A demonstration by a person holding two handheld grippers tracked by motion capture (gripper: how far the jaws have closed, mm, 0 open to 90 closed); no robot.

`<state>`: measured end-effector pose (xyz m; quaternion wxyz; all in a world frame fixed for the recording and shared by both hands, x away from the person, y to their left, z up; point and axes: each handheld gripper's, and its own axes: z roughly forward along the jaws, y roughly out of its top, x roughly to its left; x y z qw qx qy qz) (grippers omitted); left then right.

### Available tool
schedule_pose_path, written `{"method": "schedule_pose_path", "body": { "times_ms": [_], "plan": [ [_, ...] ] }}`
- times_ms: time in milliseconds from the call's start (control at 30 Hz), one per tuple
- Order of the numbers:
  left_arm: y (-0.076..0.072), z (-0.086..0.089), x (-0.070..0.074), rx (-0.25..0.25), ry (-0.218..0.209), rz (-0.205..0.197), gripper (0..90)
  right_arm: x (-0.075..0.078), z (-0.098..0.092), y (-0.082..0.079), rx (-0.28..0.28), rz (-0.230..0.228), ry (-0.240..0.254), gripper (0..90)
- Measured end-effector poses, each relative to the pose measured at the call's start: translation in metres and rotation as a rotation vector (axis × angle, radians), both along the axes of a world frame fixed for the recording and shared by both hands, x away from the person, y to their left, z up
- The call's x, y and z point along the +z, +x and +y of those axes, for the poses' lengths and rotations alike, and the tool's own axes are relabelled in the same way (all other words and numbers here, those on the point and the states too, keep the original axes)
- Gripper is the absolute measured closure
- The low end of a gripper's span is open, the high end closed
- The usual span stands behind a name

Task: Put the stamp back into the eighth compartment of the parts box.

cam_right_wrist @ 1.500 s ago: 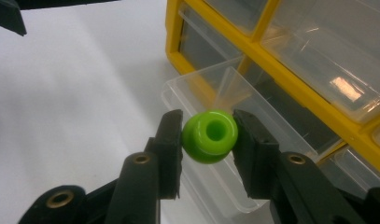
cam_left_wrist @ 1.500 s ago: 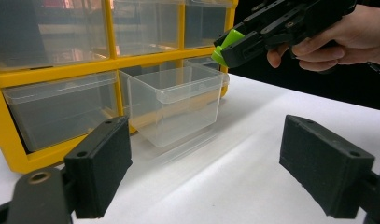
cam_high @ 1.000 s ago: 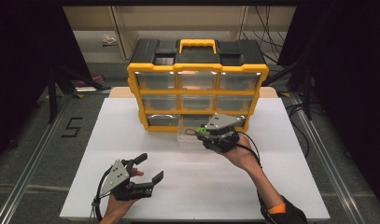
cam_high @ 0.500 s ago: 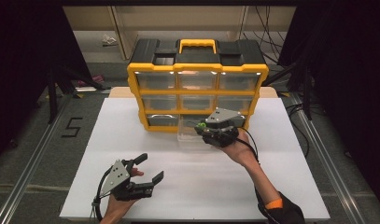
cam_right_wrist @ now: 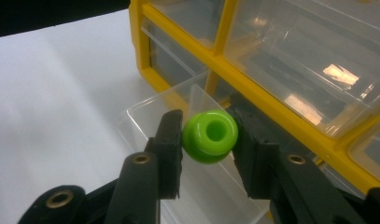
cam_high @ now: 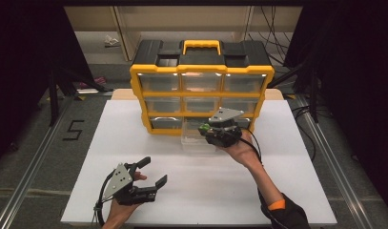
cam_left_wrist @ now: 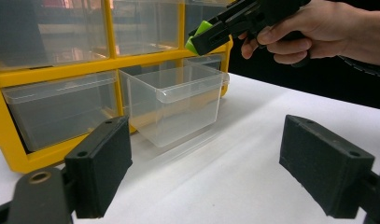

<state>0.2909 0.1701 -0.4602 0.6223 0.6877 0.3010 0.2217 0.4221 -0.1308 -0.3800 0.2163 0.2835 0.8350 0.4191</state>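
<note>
Small glossy green plastic ring (cam_right_wrist: pixel 210 136) with a round centre hole, clamped between two black jaws, hole facing the camera, poised above the open clear plastic drawer (cam_right_wrist: pixel 145 122) pulled out from the yellow-framed organizer's (cam_high: pixel 201 98) bottom row.

A white table (cam_high: pixel 134 143) stands in the middle of a dim room. The floor (cam_high: pixel 48 148) around the table is grey, with a number five (cam_high: pixel 73 130) marked left of the table. Metal rails (cam_high: pixel 34 162) run along both sides. Black curtains (cam_high: pixel 25 52) hang left and right. Behind the table stands a pale shelf (cam_high: pixel 148 24), and cables (cam_high: pixel 272 19) hang near it.
</note>
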Motion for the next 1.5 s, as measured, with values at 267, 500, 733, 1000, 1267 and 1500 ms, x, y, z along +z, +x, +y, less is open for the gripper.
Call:
{"method": "schedule_pose_path", "body": {
  "times_ms": [267,500,733,1000,1267,1500],
  "plan": [
    [0.0,0.0,0.0,0.002,-0.003,0.0,16.4,-0.003,0.002,0.006,-0.009,0.02,-0.025,64.6],
    [0.0,0.0,0.0,0.003,-0.002,0.0,16.4,-0.005,0.004,0.009,-0.011,0.036,-0.037,64.6],
    [0.0,0.0,0.0,0.001,-0.002,-0.001,16.4,-0.007,0.006,0.011,-0.004,0.044,-0.05,64.5],
    [0.0,0.0,0.0,0.002,-0.001,-0.002,16.4,-0.012,0.007,0.014,-0.03,0.065,-0.038,51.1],
    [-0.001,0.0,0.0,-0.005,-0.004,-0.005,16.3,-0.006,0.007,0.01,-0.057,0.025,-0.024,35.2],
    [-0.001,0.0,0.0,-0.01,-0.007,-0.005,16.3,-0.004,0.009,0.003,-0.054,-0.002,-0.019,31.9]
  ]
}}
